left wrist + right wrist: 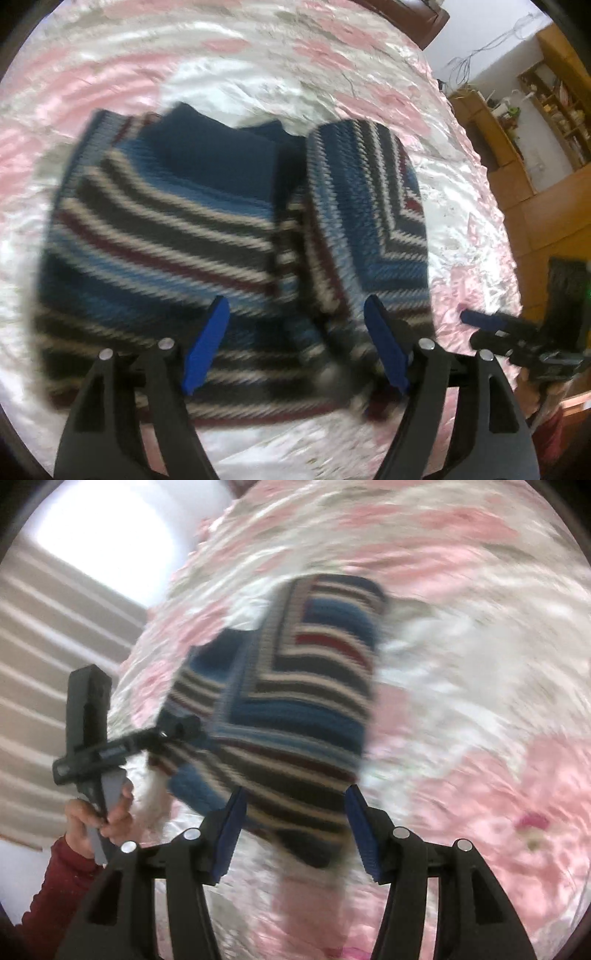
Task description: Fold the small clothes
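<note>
While the striped sweater [229, 236] is laid part-folded on the pink bedspread [258, 55] and both the left claw [295, 347] and right claw [293, 834] are held released, the loose folded flap could be dragged open by a careless pinch.

Left wrist fisheye is looking steeply down along its tongs [295, 339] at the striped knit sweater [177, 236] on the pink floral bedspread [258, 55], close above it. Right wrist fisheye is looking down from the sweater's right side, facing left. Both views are sharing the sweater and bedspread; each is catching the other tongs [476, 319] at its edge.
</note>
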`<state>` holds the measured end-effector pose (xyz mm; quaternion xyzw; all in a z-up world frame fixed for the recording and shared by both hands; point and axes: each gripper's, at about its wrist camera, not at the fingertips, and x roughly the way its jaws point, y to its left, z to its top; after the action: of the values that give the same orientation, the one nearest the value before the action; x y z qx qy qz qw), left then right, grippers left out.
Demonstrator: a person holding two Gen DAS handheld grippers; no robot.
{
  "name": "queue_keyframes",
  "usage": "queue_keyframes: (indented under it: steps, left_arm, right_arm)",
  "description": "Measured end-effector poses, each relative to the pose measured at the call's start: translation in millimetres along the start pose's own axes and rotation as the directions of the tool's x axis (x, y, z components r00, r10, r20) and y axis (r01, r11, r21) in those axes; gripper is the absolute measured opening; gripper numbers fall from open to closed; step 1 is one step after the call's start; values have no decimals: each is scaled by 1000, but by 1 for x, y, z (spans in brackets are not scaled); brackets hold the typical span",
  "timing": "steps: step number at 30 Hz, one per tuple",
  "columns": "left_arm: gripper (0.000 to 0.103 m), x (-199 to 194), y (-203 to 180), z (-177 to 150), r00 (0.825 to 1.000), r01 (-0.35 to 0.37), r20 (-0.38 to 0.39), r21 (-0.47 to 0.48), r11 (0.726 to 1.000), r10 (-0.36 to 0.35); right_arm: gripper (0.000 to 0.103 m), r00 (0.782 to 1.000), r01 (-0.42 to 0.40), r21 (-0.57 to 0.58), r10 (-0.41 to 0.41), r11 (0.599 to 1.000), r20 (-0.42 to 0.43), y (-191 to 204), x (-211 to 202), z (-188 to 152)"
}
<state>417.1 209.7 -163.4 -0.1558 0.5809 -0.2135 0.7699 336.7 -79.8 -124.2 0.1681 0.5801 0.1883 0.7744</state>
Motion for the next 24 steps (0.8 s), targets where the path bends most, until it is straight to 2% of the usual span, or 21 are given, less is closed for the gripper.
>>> queue_keyframes:
  steps: [6,11,14,17,18,24]
  left_arm:
    - [76,38,-7,16,998,18,-61,-52,998,-21]
    - [74,55,-16,20,995,40,-89,-62,997,-46]
    - [61,58,-21,20,995,29,-93,-46,999,-33]
    - [40,57,-27,19,997,23,-78,-38,999,-26]
    - [36,53,-29,18,997,36,-67,-37,999,-39]
    - [32,31,-52,12,999,36,24,37,999,-37]
  right_arm:
    - [57,1000,2,66,-2,998,7,-46,-4,-21]
    - [57,1000,-11,83,10,997,9,-57,6,-24]
    - [57,1000,-18,80,17,997,15,-57,8,-26]
    - [57,1000,-22,81,20,996,19,-56,10,-25]
    - [57,1000,-22,82,20,996,20,-56,10,-25]
    - [57,1000,-13,99,11,995,17,-59,6,-29]
